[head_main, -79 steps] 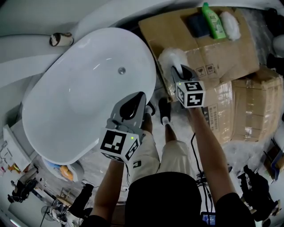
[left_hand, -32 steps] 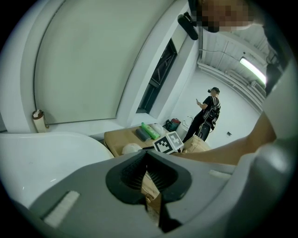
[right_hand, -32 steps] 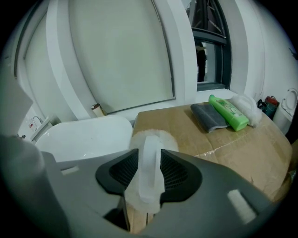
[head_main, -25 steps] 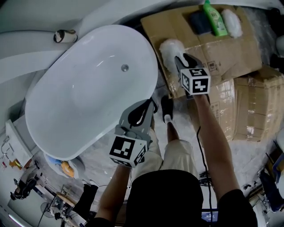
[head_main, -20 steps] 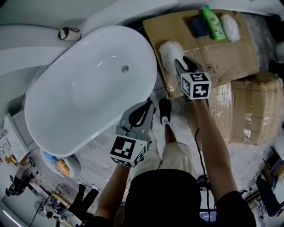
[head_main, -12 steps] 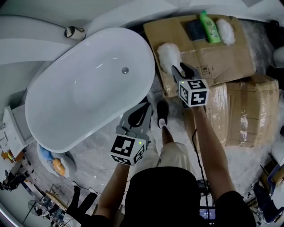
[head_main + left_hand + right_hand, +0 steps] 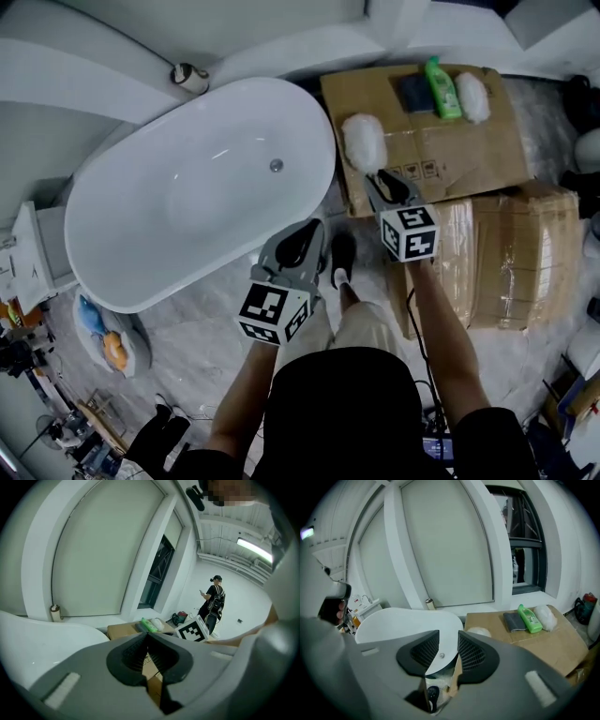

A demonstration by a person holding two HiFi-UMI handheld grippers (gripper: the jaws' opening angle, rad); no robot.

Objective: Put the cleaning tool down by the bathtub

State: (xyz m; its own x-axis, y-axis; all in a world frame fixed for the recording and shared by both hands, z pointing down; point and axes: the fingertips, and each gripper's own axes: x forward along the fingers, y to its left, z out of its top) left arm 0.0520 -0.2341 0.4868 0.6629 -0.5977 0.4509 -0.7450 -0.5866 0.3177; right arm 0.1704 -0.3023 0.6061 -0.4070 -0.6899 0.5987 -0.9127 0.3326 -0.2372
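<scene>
A white fluffy cleaning tool (image 7: 363,141) (image 7: 478,631) lies on flat cardboard (image 7: 441,141) right beside the white oval bathtub (image 7: 202,192) (image 7: 408,620). My right gripper (image 7: 380,180) (image 7: 449,634) hangs just short of the tool, apart from it. It is open, with only the tub showing through the gap. My left gripper (image 7: 309,230) (image 7: 146,637) hovers over the floor at the tub's near rim. Its jaws meet at the tips, with nothing held.
A green bottle (image 7: 440,75) (image 7: 528,617), a dark sponge (image 7: 412,90) and a second white fluffy pad (image 7: 472,82) lie on the cardboard's far end. Wrapped cardboard boxes (image 7: 506,253) stand at the right. A person (image 7: 213,602) stands far off.
My right gripper has let go of the fluffy tool and drawn back toward me. The tool stays on the cardboard by the tub. My left gripper has barely moved.
</scene>
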